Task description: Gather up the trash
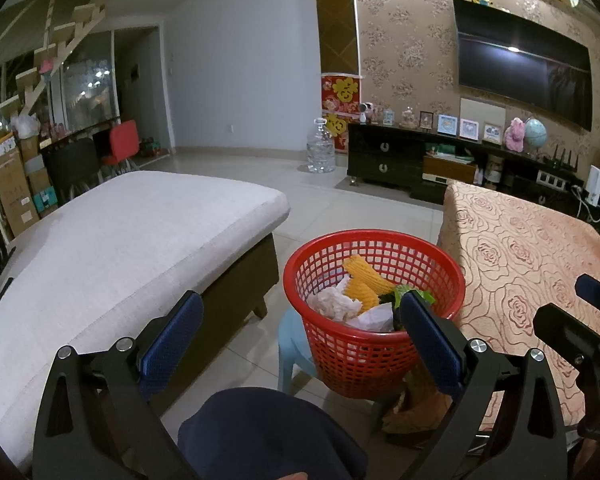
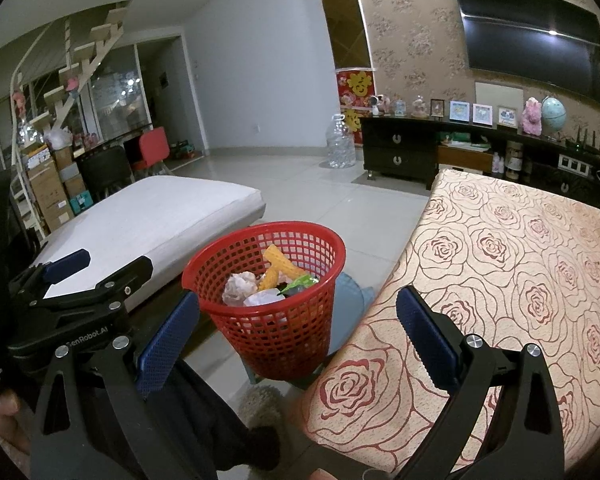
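Red mesh basket [image 1: 374, 312] sits on a little blue stool [image 1: 294, 344] right beside the desk [image 2: 520, 280], handy for dropping trash. Already holds crumpled paper [image 2: 242, 286] and yellow foam netting [image 1: 364, 278]. Left gripper [image 1: 300, 344] and right gripper [image 2: 296, 344]: fingers wide, holding nothing.

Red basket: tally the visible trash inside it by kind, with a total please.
In the red basket, as far as visible:
Yellow foam net sleeves: 2
Crumpled white or pale paper wads: 2
Green wrapper: 1
Total: 5; anything buried beneath is hidden. Both tools, left and right, hold nothing.
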Available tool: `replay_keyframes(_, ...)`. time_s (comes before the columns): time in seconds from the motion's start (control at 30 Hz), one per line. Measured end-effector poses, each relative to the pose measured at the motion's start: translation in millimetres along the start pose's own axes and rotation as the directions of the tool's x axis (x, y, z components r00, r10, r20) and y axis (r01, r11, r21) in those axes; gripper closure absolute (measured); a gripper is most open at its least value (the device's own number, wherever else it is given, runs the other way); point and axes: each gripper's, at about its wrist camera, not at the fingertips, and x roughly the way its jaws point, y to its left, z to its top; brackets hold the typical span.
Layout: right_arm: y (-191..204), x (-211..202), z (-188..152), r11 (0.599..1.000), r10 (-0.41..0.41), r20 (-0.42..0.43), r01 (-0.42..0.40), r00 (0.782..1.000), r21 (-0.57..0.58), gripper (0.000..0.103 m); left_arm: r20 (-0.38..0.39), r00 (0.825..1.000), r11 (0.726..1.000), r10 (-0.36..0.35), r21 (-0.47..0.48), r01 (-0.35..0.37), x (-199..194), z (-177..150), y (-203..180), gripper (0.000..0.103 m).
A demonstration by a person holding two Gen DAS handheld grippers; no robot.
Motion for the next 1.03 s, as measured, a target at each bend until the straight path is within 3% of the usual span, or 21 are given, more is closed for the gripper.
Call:
replay_keyframes(0.73,-4,-2,-9,0.999,0.006,-0.025,-0.005,1.0,0.032,0.007,0.013,1.0,1.0,0.001,0.009,-0.001,1,-3,-3,0.008)
replay_keyframes(0.9,-49,-10,-6,0.991,-0.023,-0.054,0.03,0.998,0.13,0.007,-0.037,0.999,1.0,-0.026,-0.008,0.026,16,-6,-4,0.008)
replay_keyframes(1.0,-112,-27,-8,0.969,-0.134,-0.084,0.148,0.987,0.195,0.007,-0.06,0.998,1.0,-0.025,-0.016,0.024,27,-9,0,0.008)
replay_keyframes(1.03,-148,-35,-11,0.948,-0.201,-0.113,0.222,0.973,0.227,0.007,-0.068,0.997,1.0,-0.022,-0.02,0.021,31,-10,1,0.008)
